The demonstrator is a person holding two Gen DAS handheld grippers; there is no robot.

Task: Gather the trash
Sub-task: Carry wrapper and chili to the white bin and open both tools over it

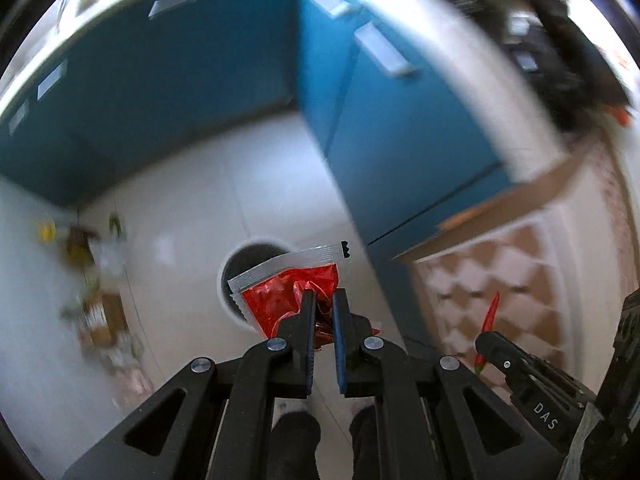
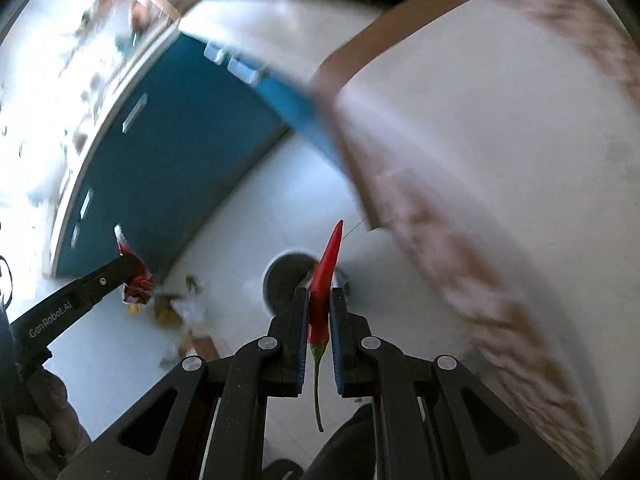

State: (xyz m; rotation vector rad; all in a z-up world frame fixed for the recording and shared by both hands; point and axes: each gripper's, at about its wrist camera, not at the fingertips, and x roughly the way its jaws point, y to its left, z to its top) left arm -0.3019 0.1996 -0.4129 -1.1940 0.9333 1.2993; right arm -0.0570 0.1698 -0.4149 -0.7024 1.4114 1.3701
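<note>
My left gripper (image 1: 323,300) is shut on a crumpled red sauce packet (image 1: 280,300) with a silver edge, held over the floor above a round white bin (image 1: 240,256). My right gripper (image 2: 319,300) is shut on a red chilli pepper (image 2: 326,276) whose green stem hangs down between the fingers; its tip points at the same bin (image 2: 284,276). In the left wrist view the right gripper (image 1: 486,344) with the chilli (image 1: 490,316) shows at lower right. In the right wrist view the left gripper (image 2: 136,272) with the packet (image 2: 138,284) shows at left.
Blue cabinet doors (image 1: 160,100) with silver handles stand behind the bin, meeting at a corner. A blurred litter pile (image 1: 92,264) lies on the pale tiled floor left of the bin. A white counter edge with a brown rim (image 2: 460,140) curves at right. Dark shoes (image 1: 296,428) show below.
</note>
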